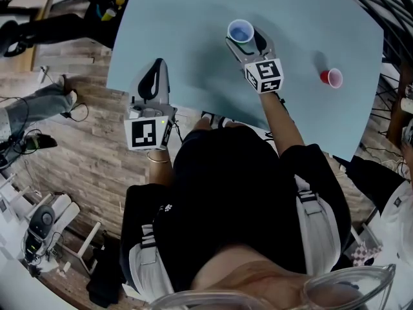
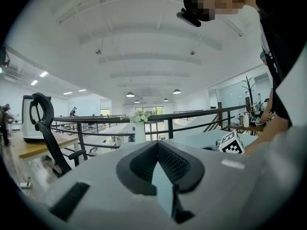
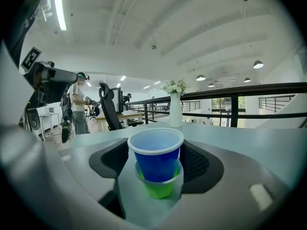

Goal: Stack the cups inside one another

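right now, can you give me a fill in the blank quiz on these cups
1. The blue cup sits nested in the ___.
2. That pair is gripped by the ___.
3. Alone on the table, far from that pair, sits the ___.
Missing: green cup; right gripper; red cup.

Our right gripper point(image 1: 245, 42) holds a blue cup point(image 1: 241, 31) over the table point(image 1: 181, 24) middle; a red cup point(image 1: 332, 77) sits near the right edge, our left gripper point(image 1: 153, 76) at the near edge.
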Demonstrator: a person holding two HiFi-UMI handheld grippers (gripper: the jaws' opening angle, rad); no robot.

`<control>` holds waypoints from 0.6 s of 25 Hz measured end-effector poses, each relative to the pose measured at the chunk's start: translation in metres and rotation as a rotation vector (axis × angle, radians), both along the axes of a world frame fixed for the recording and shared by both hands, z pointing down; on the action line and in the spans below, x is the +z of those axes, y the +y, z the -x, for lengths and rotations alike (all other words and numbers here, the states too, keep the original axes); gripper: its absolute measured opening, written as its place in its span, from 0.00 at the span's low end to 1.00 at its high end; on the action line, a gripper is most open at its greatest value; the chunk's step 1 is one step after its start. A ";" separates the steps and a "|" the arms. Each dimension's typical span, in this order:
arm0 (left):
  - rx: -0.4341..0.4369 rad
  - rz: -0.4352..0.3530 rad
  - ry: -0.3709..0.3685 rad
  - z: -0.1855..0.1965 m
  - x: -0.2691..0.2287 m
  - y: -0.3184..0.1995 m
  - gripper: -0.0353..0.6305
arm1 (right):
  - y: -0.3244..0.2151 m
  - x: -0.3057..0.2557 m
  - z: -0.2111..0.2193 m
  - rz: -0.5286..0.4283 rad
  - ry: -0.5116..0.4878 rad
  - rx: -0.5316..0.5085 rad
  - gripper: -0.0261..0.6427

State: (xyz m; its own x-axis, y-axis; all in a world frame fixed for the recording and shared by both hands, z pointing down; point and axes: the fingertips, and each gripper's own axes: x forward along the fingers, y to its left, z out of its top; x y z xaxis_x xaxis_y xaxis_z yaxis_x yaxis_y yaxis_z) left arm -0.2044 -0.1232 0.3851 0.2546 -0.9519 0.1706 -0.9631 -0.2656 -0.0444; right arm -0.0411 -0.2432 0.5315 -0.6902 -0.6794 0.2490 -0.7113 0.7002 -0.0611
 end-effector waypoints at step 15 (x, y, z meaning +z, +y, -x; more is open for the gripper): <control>0.009 -0.011 -0.009 -0.002 -0.004 0.004 0.04 | 0.002 0.020 -0.009 0.032 0.084 0.050 0.56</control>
State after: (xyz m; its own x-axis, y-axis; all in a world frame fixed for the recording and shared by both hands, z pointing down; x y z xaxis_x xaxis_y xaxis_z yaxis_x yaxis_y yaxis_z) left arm -0.2023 -0.1191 0.3811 0.2618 -0.9513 0.1626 -0.9602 -0.2738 -0.0561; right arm -0.0324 -0.2416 0.5514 -0.6313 -0.7036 0.3263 -0.7491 0.6621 -0.0217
